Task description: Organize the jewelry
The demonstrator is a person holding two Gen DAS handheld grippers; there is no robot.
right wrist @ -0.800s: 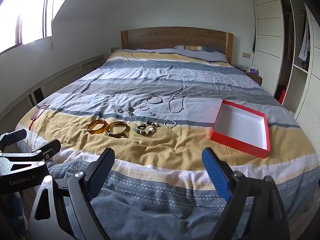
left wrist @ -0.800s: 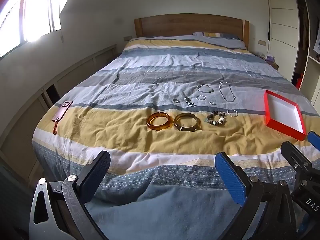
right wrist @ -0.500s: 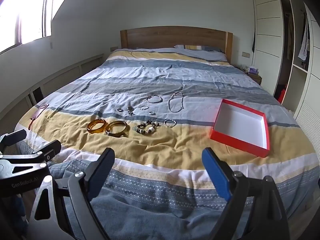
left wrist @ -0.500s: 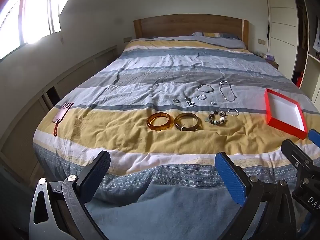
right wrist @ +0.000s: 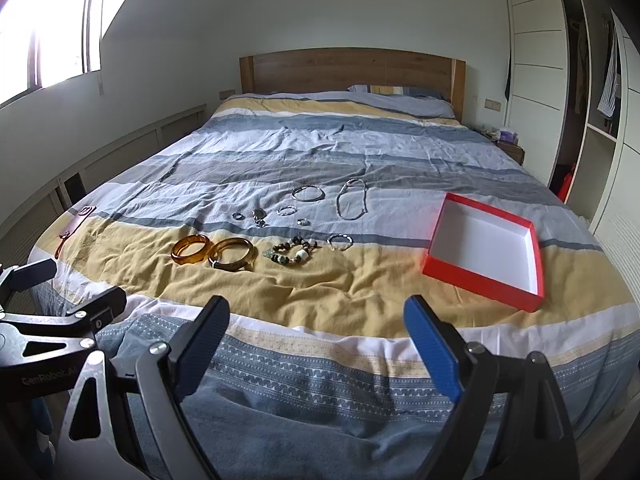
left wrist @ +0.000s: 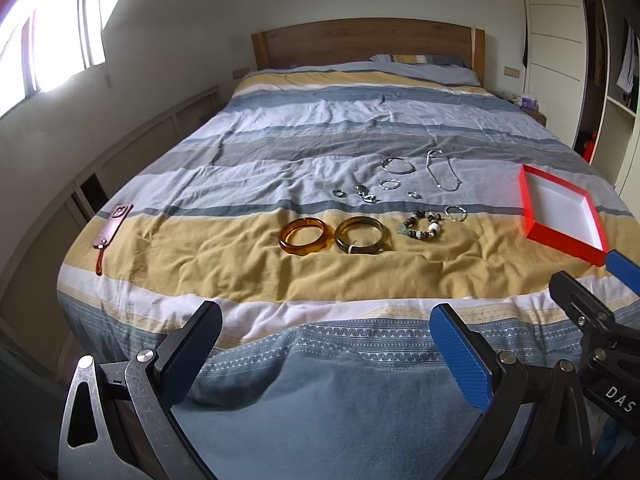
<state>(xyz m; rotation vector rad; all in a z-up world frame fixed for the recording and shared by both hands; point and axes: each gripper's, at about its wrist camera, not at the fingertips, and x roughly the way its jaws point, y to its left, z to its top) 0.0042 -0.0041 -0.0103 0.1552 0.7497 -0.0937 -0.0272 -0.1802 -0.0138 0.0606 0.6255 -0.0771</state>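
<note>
Setting: bedroom, striped duvet [left wrist: 320,128] in blue, grey, white and mustard, seen from the foot of the bed.
Left gripper [left wrist: 326,344]: jaws spread wide, nothing between them, held above the foot of the bed, well short of the jewelry.
Right gripper [right wrist: 316,340]: likewise spread wide and empty, just beside the left one.
Jewelry, near row: amber bangle [left wrist: 306,236] touching or nearly touching an olive-brown bangle [left wrist: 363,235], then a beaded bracelet [left wrist: 423,229] and a thin silver bracelet [left wrist: 456,213], all on the mustard stripe.
Jewelry, far row: silver bangle [left wrist: 397,165], chain necklace [left wrist: 442,170], plus small rings and a pendant-like piece on the pale stripe.
Box: red tray [right wrist: 440,262] with white lining, empty, to the right of the jewelry and well apart from it.
Handling, bangles: probably rigid, smooth, slippery; likely brittle if dropped; best pinched across one side of the rim.
Handling, chain and beads: light and limp; likely to droop and snag; best pinched at a bunched part.
Handling, rings: tiny, sunk into soft wrinkled fabric; hard to pinch without catching cloth.
Hard to make out: exact type of the small silver pieces; clasps too small to tell.
Edge item: reddish strap-like object [left wrist: 110,226] at the bed's left edge, identity unclear.
</note>
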